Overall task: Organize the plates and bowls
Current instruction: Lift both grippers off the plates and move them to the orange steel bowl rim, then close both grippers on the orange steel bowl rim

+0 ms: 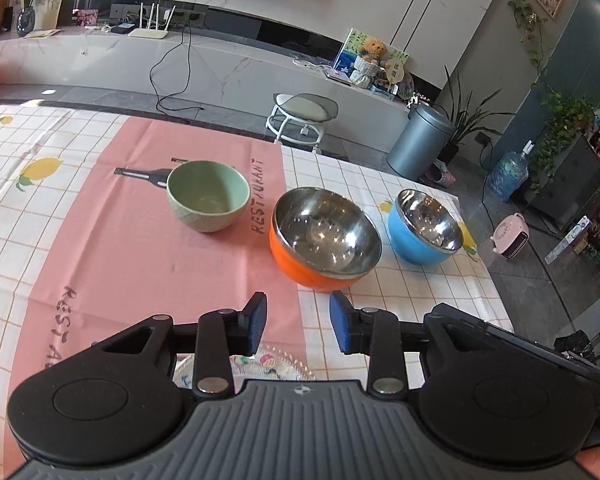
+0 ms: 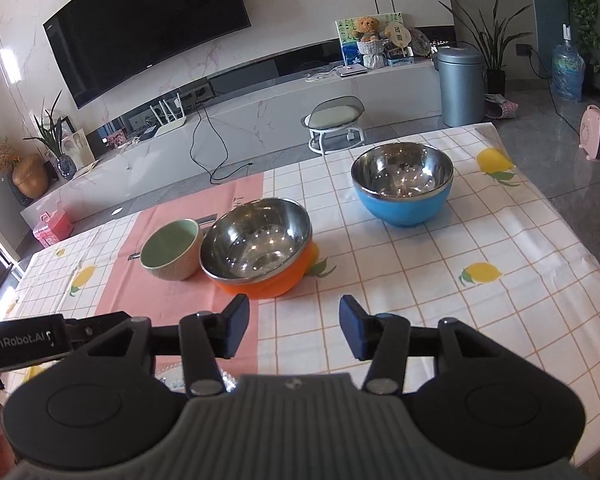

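Observation:
Three bowls stand upright on the table: a pale green ceramic bowl [image 1: 208, 196] [image 2: 173, 249], an orange bowl with a steel inside [image 1: 325, 237] [image 2: 259, 248], and a blue one with a steel inside [image 1: 425, 225] [image 2: 402, 185]. A glass plate with a beaded rim and flower print [image 1: 260, 362] [image 2: 204, 376] lies right under both grippers, mostly hidden by them. My left gripper [image 1: 298, 320] hangs above the plate, short of the orange bowl, open, nothing between its blue pads. My right gripper [image 2: 294, 326] is open too and holds nothing.
A lemon-print checked cloth [image 2: 440, 292] covers the table, with a pink "RESTAURANT" mat [image 1: 140, 256] on its left half. The table's right edge [image 2: 560, 216] drops to a grey floor. Beyond the far edge stand a small stool [image 2: 334, 124] and a grey bin [image 2: 460, 84].

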The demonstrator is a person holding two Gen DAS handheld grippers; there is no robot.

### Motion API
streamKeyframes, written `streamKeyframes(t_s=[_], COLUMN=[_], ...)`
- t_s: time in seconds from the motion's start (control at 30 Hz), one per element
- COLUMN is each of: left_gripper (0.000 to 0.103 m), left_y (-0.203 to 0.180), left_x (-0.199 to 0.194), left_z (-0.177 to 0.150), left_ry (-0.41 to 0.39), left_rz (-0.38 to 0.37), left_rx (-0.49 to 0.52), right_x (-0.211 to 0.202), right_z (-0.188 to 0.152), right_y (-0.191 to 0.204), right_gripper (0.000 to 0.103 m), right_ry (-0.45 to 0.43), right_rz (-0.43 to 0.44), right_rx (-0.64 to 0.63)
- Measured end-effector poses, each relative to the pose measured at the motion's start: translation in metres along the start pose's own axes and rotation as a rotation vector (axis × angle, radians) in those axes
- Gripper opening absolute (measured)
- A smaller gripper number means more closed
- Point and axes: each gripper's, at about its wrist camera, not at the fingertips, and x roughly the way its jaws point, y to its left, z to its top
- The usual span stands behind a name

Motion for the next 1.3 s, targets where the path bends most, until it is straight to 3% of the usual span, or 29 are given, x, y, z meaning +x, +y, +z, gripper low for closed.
streamKeyframes(t_s=[0.2, 0.43, 0.73, 1.0, 1.17, 1.3], left_gripper=[0.044, 0.063, 0.064, 0.062, 0.052, 0.035], left_y=[0.001, -0.001, 0.015, 0.021, 0.02, 0.017], left_x=[0.028, 0.068, 0.113, 0.136, 0.142, 0.141], left_z=[0.019, 0.035, 0.044, 0.044, 0.041, 0.041], left_ry=[-0.001, -0.004, 0.037, 0.088, 0.117, 0.118], left_rz=[0.003, 0.055, 0.063, 0.045, 0.037, 0.041], left_rx=[-0.029, -0.003, -0.074, -0.127, -0.132, -0.111], right_x=[0.027, 0.065, 0.116, 0.143, 0.149, 0.15], right_z=[0.015, 0.034, 0.051, 0.05, 0.045, 0.043], right_y=[-0.003, -0.001, -0.007, -0.006, -0.005, -0.005], right_gripper=[0.058, 0.064, 0.07, 0.066, 0.055, 0.041], right_ry=[0.014, 0.019, 0.054, 0.091, 0.102, 0.101], right_rz=[-0.007, -0.025, -0.063, -0.087, -0.087, -0.087], right_rx=[0.012, 0.013, 0.042, 0.039, 0.037, 0.036])
